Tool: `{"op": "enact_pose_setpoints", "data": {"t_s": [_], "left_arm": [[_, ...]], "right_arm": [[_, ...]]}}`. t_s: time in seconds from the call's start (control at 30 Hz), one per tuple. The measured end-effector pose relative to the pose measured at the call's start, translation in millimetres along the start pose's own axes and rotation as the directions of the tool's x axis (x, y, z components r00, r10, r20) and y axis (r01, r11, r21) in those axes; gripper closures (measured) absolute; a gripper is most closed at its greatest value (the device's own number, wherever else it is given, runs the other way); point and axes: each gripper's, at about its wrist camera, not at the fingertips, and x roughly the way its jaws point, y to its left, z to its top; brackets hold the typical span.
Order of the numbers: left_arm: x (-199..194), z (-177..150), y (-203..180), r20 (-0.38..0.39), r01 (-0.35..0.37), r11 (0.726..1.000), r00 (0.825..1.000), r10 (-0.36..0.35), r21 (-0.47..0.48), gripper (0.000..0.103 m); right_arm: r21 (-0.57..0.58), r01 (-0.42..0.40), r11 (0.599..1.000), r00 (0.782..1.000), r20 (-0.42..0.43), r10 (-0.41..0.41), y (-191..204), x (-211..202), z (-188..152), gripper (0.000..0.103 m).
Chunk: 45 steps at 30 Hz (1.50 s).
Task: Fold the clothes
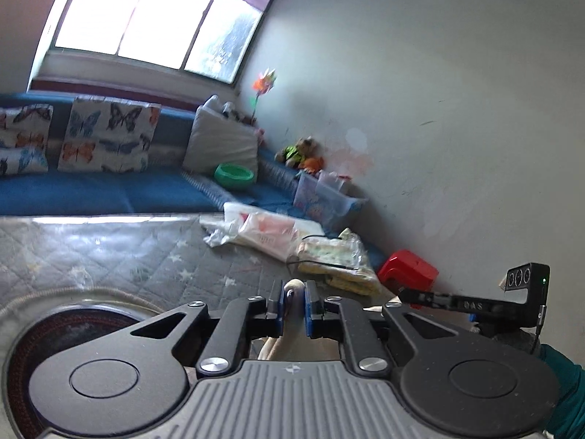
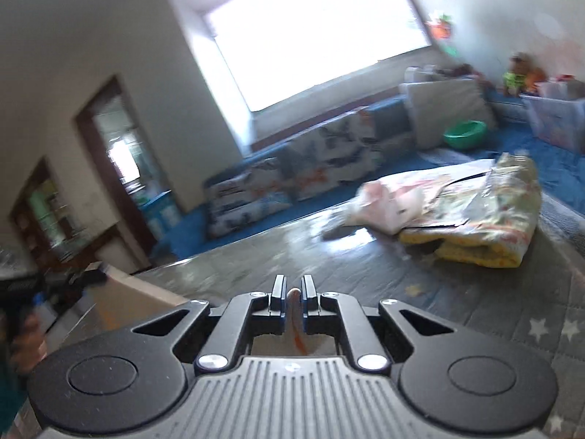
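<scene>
In the left wrist view, the left gripper (image 1: 295,301) is held level above the grey quilted mattress (image 1: 109,252), pointing toward the window (image 1: 153,18). Its two blue pads are pressed on a fold of cream cloth (image 1: 292,289), which goes down between the fingers and under the gripper body. To the right of this gripper the other tool appears from the side, a black bar with three round marks and a small green light; the letters on it are too blurred to read. A teal sleeve (image 1: 563,391) is at the lower right corner. Beyond the mattress edge lie plastic bags (image 1: 263,230) and a folded yellow blanket (image 1: 340,259) in crinkled wrap, then a red plastic stool (image 1: 407,269). Behind the mattress stand butterfly-printed cushions (image 1: 109,133) on a blue cover and a green bowl (image 1: 234,175).

In the right wrist view, the right gripper (image 2: 293,301) is tilted, so the room leans. Its pads are clenched on a thin edge of the same cream cloth (image 2: 293,296), which shows an orange mark lower between the fingers. The picture is blurred by motion. Far right of the gripper, on the star-printed mattress (image 2: 512,311), lies the yellow blanket (image 2: 486,226)
</scene>
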Motion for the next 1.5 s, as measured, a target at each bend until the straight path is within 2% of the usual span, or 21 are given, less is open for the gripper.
{"op": "enact_pose_setpoints", "data": {"t_s": [0.13,0.27,0.37,0.47,0.57,0.63,0.8,0.83,0.87,0.9,1.0,1.13,1.2,1.3,1.5], "left_arm": [[-26.8,-29.4,3.5,-0.033,0.018,0.998,0.999,-0.016,0.053,0.092],[-37.9,-66.2,10.5,-0.132,-0.017,0.995,0.991,0.030,0.096,0.091],[-38.6,-85.6,18.0,-0.188,-0.044,0.995,0.980,0.061,0.091,0.091],[-39.0,-97.3,20.2,-0.221,-0.057,0.994,0.972,0.076,0.090,0.087],[-43.5,-103.3,19.2,-0.219,-0.069,0.993,0.972,0.089,0.098,0.085],[-48.4,-105.6,17.3,-0.212,-0.075,0.992,0.972,0.096,0.103,0.082],[-50.6,-106.7,22.3,-0.213,-0.103,0.991,0.970,0.119,0.085,0.059],[-50.0,-106.6,23.7,-0.218,-0.105,0.992,0.969,0.119,0.074,0.057],[-49.4,-106.4,25.0,-0.223,-0.103,0.993,0.968,0.114,0.062,0.054],[-48.5,-107.1,25.6,-0.228,-0.101,0.993,0.967,0.111,0.055,0.052],[-44.4,-111.3,26.2,-0.239,-0.103,0.994,0.965,0.111,0.047,0.052],[-40.0,-117.4,25.3,-0.252,-0.093,0.995,0.962,0.101,0.044,0.056],[-38.1,-120.5,22.2,-0.251,-0.093,0.994,0.962,0.106,0.062,0.080],[-37.7,-120.3,20.1,-0.231,-0.110,0.991,0.965,0.124,0.073,0.093],[-36.9,-100.6,22.6,-0.161,-0.164,0.983,0.971,0.175,0.082,0.096]], "right_arm": [[-0.032,-0.020,0.999,0.996,-0.084,0.017,-1.6,-21.8,-21.3,0.092],[-0.003,0.022,1.000,0.990,-0.143,-0.022,-9.6,-36.5,-36.4,0.090],[0.017,0.053,0.998,0.981,-0.186,-0.049,-15.3,-47.3,-47.3,0.084],[0.016,0.041,0.999,0.981,-0.191,-0.037,-4.3,-40.1,-46.1,0.080],[-0.014,0.022,1.000,0.971,-0.240,-0.025,5.0,-29.9,-49.8,0.063],[-0.043,0.010,0.999,0.961,-0.277,-0.021,12.5,-22.1,-55.4,0.063],[-0.055,0.015,0.998,0.948,-0.318,-0.031,19.1,-14.1,-66.7,0.066],[-0.056,0.018,0.998,0.946,-0.323,-0.035,20.0,-13.1,-68.9,0.068],[-0.065,0.026,0.998,0.944,-0.326,-0.046,23.0,-12.7,-71.5,0.076],[-0.069,0.024,0.997,0.943,-0.330,-0.046,28.0,-20.1,-81.1,0.079],[-0.099,0.035,0.994,0.945,-0.320,-0.065,33.1,-22.0,-82.0,0.084],[-0.119,0.042,0.992,0.944,-0.320,-0.078,35.3,-19.4,-80.9,0.085],[-0.134,0.049,0.990,0.945,-0.316,-0.089,36.9,-18.2,-79.7,0.087],[-0.173,0.067,0.983,0.949,-0.293,-0.116,41.8,-16.8,-75.9,0.093],[-0.248,0.087,0.965,0.961,-0.236,-0.148,54.8,-4.2,-54.0,0.097]]}}
